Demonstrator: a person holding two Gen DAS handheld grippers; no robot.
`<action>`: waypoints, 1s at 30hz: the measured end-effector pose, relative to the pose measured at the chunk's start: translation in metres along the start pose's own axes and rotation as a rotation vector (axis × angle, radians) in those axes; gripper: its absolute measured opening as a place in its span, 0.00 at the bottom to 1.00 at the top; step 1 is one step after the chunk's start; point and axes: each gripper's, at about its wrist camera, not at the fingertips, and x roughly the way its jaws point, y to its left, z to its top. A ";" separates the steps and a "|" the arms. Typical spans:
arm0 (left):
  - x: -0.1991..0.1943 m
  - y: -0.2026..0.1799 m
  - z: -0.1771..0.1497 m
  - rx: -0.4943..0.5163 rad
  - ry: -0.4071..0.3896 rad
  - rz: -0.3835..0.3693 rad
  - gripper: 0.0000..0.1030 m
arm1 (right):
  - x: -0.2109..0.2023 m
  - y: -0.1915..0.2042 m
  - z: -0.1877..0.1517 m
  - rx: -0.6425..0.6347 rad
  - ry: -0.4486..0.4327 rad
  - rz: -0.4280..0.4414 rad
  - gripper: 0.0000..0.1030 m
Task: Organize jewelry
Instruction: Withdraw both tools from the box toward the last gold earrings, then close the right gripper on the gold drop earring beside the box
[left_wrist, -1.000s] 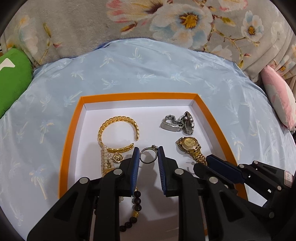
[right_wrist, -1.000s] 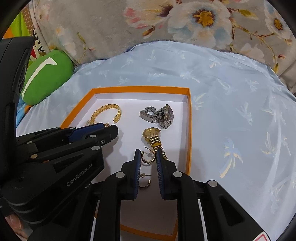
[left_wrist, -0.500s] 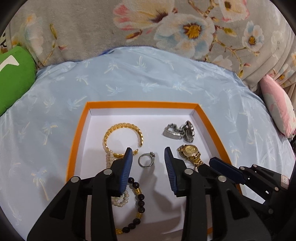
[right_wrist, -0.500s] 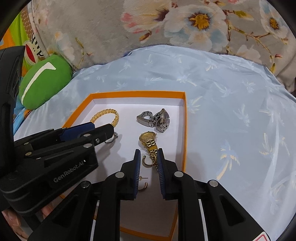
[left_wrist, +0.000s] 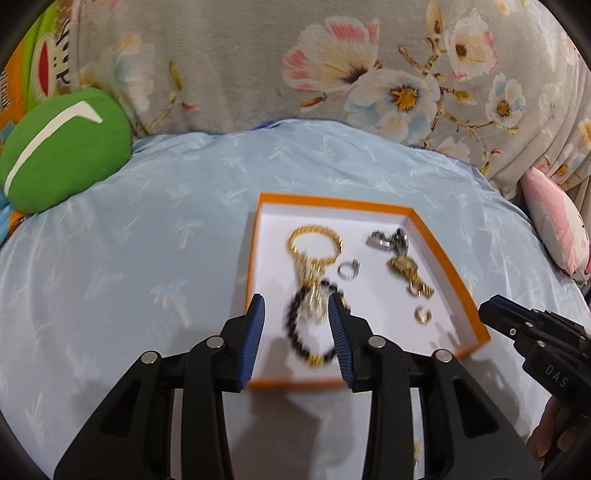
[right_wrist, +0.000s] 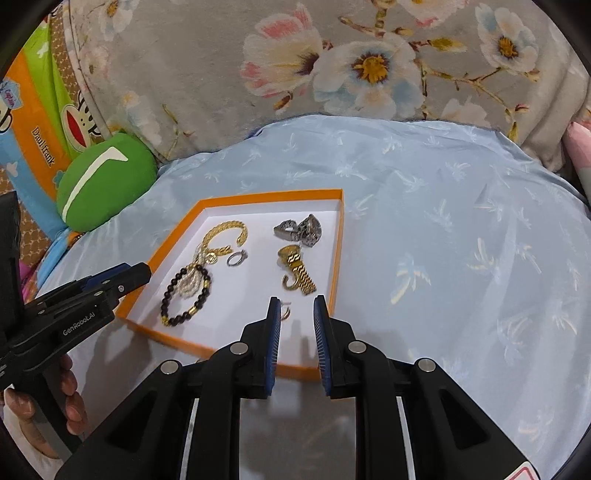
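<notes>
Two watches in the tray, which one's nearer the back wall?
The silver watch. It lies close to the far wall of the orange tray, while the gold watch lies in front of it, nearer the grippers, its band stretched toward them.

Pale blue bedspread (right_wrist: 461, 240) lying bare across the right of the frame, orange tray (right_wrist: 338, 236) wall rimming the jewelry at centre left, green cushion (right_wrist: 103, 184) and floral blanket (right_wrist: 332, 66) closing off the upper edge, left gripper (right_wrist: 144, 271) crowding the tray's lower left corner
</notes>
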 end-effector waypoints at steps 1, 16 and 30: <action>-0.005 0.002 -0.007 0.001 0.005 0.005 0.33 | -0.003 0.003 -0.006 -0.003 0.007 0.005 0.17; -0.044 0.025 -0.065 -0.069 0.060 0.085 0.35 | -0.007 0.071 -0.072 -0.097 0.148 0.100 0.18; -0.044 0.025 -0.067 -0.072 0.068 0.082 0.36 | 0.000 0.082 -0.071 -0.121 0.161 0.055 0.13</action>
